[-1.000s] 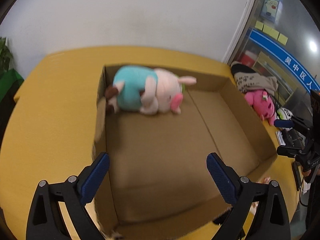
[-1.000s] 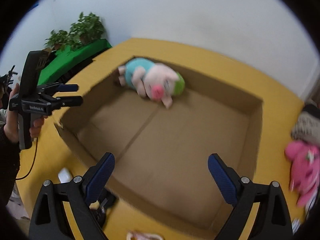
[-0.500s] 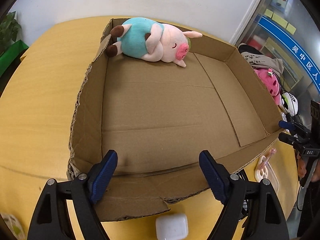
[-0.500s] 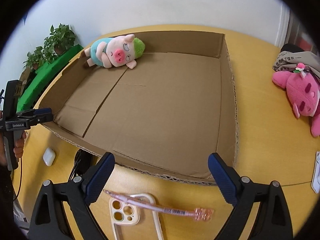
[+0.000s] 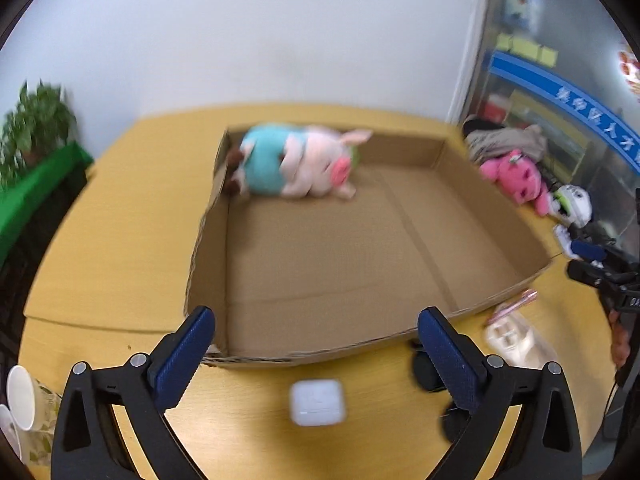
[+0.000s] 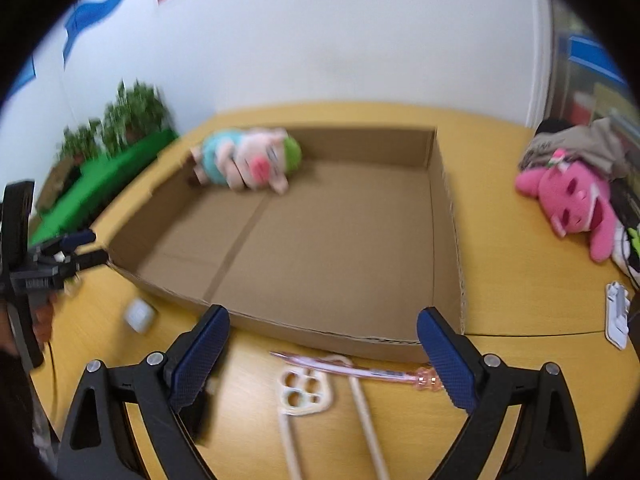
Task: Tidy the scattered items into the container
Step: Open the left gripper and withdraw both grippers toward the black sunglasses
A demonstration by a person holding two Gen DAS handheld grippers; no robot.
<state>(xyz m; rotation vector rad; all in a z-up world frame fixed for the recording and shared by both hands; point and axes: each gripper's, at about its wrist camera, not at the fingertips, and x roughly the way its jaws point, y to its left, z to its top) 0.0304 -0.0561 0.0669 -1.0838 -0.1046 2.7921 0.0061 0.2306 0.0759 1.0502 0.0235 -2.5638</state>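
Both my grippers have drawn back from the cardboard box (image 5: 408,336) since half a second ago; its near wall now lies beyond my fingertips. Left gripper (image 5: 316,356): jaws opening wide, nothing between them. Right gripper (image 6: 322,354): jaws apart, empty. One plush pig (image 5: 296,168) lies in the box's far left corner. On the worktop (image 5: 120,240), near side: one white earbud case (image 5: 318,402), one phone case (image 6: 304,392), one pink pen (image 6: 360,370) just beside the box wall. Right of the box: one pink plush (image 6: 572,200) against a grey bundle (image 6: 580,144). One paper cup (image 5: 28,404) at far left.
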